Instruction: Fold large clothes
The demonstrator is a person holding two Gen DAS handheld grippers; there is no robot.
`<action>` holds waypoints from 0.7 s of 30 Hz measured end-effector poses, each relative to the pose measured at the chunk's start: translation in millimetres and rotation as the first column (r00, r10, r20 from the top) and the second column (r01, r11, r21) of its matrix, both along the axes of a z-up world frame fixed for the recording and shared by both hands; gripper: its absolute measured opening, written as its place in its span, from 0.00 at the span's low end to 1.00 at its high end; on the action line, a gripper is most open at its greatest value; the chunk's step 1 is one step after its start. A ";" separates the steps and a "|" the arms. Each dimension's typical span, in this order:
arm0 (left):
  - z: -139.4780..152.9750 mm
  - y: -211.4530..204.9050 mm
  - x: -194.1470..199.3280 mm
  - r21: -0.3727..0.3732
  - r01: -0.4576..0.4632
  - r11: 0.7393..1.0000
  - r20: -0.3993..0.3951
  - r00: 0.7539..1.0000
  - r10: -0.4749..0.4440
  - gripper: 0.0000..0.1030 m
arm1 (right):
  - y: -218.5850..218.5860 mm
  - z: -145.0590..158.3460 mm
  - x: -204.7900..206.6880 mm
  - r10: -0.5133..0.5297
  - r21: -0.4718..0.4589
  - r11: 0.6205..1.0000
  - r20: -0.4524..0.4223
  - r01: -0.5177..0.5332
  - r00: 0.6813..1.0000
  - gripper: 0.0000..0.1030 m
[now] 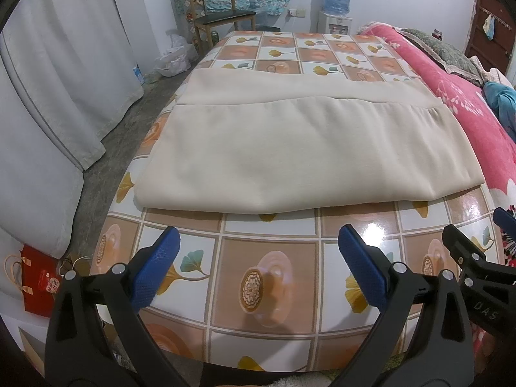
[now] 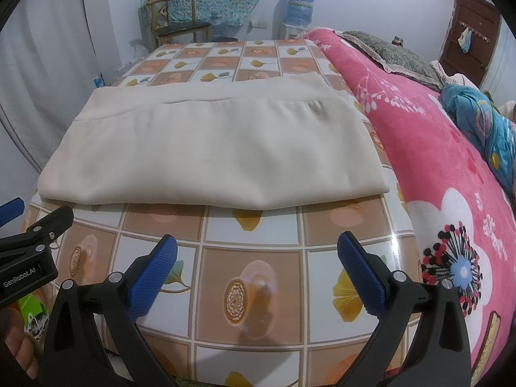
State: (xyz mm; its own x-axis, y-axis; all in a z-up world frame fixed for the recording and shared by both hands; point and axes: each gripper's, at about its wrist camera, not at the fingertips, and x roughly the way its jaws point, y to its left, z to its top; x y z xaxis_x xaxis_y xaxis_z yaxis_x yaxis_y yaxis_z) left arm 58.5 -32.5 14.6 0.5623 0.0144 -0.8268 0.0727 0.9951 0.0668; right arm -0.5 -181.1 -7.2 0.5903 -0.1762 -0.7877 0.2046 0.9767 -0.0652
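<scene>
Left gripper [image 1: 258, 267] held low over the near edge of the tabletop [image 1: 267, 235], pointing forward and level, blue pads [image 1: 154, 271] spread wide with nothing between them. Right gripper [image 2: 258, 274] in the same pose just alongside, pads [image 2: 361, 277] equally wide apart and empty.

Straight ahead of both, beyond a bare strip of patterned cloth: cream garment [image 1: 306, 148], folded into a broad flat rectangle, near fold edge facing the grippers, a seamed band across its far part. Neither gripper touching it.

Only in the left wrist view: red gift bag [image 1: 35, 287] on the floor down to the left, white curtain [image 1: 54, 74] hanging beside it, and the black arm of the right gripper poking in at the right edge. Only in the right wrist view: part of the left gripper's body at the left edge, fingertips of a hand [image 2: 19, 348] below it, and far more of the pink floral blanket [image 2: 451, 167] to the right, with a blue bundle [image 2: 490, 129] lying on it. In both, far ahead: wooden chair [image 2: 175, 16] and water dispenser [image 2: 300, 9].
</scene>
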 end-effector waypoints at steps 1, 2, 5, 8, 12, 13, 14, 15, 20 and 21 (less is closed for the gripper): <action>0.1 1.4 0.4 0.000 0.000 1.000 0.000 1.000 0.000 0.92 | 0.0 0.0 -0.1 0.000 0.000 1.000 0.000 0.000 1.000 0.94; -0.1 0.0 0.0 0.000 -0.001 1.000 0.000 1.000 0.001 0.92 | 0.3 0.0 0.2 -0.001 0.000 1.000 0.000 0.001 1.000 0.94; -0.1 -0.1 0.1 0.000 0.000 1.000 -0.001 1.000 0.000 0.92 | -0.2 -0.2 -0.2 -0.001 0.001 1.000 0.000 0.001 1.000 0.94; -0.1 -0.2 0.0 -0.001 0.000 1.000 0.000 1.000 0.000 0.92 | 0.5 0.1 0.3 0.000 0.000 1.000 0.000 0.000 1.000 0.94; 0.1 1.1 0.3 0.000 0.001 1.000 0.000 1.000 -0.001 0.92 | -0.1 -0.1 -0.3 0.000 0.000 1.000 0.000 0.000 1.000 0.94; 0.1 1.3 0.3 -0.001 0.000 1.000 0.000 1.000 0.000 0.92 | 0.3 0.0 0.0 0.000 -0.001 1.000 0.000 0.000 1.000 0.94; -0.1 -0.2 -0.1 -0.001 0.000 1.000 0.000 1.000 0.000 0.92 | 0.6 0.1 0.2 0.000 -0.001 1.000 0.000 0.000 1.000 0.94; 0.1 1.0 0.2 -0.001 0.000 1.000 0.000 1.000 0.000 0.92 | 0.6 0.2 0.2 0.000 -0.001 1.000 0.000 0.000 1.000 0.94; -0.2 0.2 -0.2 -0.002 0.001 1.000 -0.001 1.000 -0.001 0.92 | -0.2 -0.3 -0.1 -0.001 0.001 1.000 -0.002 0.001 1.000 0.94; -0.2 0.1 -0.1 -0.001 0.001 1.000 -0.001 1.000 -0.001 0.92 | -0.4 -0.4 -0.4 -0.001 0.002 1.000 -0.003 0.001 1.000 0.94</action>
